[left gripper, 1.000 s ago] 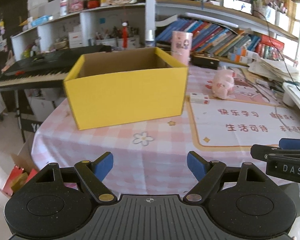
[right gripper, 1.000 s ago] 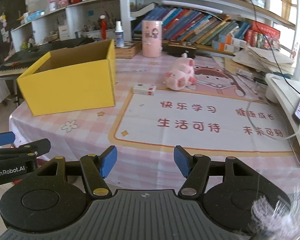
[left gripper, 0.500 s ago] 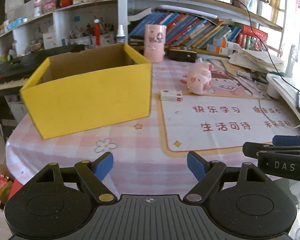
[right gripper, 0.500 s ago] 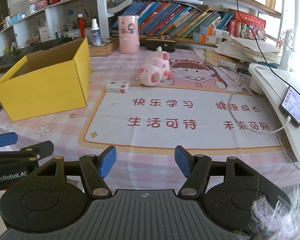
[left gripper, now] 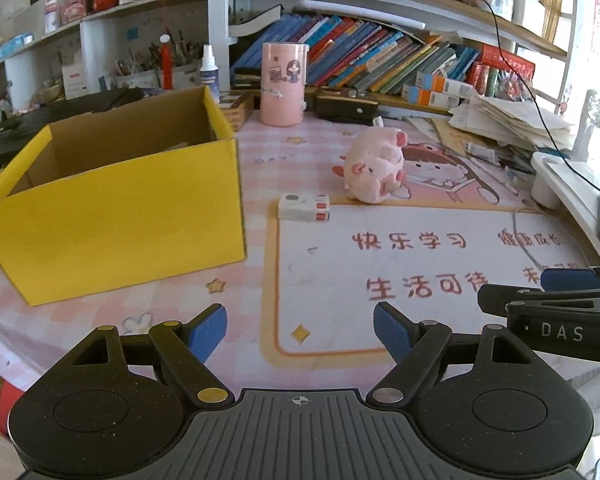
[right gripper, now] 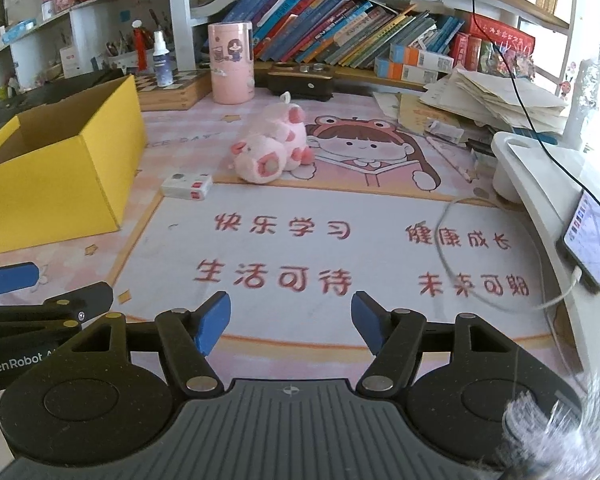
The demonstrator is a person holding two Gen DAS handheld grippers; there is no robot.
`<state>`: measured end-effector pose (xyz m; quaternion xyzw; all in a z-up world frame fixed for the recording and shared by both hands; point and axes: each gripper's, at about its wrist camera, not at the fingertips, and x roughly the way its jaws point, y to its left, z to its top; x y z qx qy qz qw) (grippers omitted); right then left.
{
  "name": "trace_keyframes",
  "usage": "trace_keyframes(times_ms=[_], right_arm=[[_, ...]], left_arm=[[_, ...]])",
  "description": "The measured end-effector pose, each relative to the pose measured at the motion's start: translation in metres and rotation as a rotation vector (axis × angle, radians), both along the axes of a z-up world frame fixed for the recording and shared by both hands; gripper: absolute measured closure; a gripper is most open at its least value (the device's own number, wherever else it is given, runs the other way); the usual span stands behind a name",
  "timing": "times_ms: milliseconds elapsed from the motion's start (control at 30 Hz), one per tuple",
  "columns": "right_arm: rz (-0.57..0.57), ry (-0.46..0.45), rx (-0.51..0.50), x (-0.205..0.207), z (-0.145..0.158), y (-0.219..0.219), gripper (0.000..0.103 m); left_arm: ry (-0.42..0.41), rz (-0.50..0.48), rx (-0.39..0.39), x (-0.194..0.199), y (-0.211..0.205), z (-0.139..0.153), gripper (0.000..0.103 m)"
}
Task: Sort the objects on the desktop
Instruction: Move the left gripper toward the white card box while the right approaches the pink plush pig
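Right wrist view: our right gripper (right gripper: 290, 322) jaws are opening, empty; left gripper (left gripper: 300, 334) spread, empty. Pink plush pig (right gripper: 269, 148) lies right of the yellow box (right gripper: 56, 184).

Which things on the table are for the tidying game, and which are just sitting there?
For the sorting:
- open yellow cardboard box
- pink plush pig toy
- small white rectangular box with red labels

Just lying about:
- tall pink cylindrical tin
- row of books on the shelf
- stack of papers
- phone on a white cable
- white spray bottle
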<state>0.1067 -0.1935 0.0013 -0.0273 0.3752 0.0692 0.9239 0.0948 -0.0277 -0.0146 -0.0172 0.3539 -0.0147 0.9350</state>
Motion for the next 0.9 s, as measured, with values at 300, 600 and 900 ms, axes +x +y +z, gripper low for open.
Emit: trace_keyframes(times_ms=[300,600,900], right_arm=[[0.030,0.009,-0.004,0.044,-0.002,-0.026,0.038],[0.077,0.009,0.020,0.087,-0.002,-0.047,0.036],[0.122,0.010,0.041,0.123,-0.003,-0.060,0.034]], left_arm=[[-0.002,0.040,-0.003,0.035,-0.025,-0.003,0.021],[-0.019,0.114,0.039,0.067,-0.045,-0.006,0.034],[-0.018,0.144,0.060,0.098,-0.059,-0.009,0.051]])
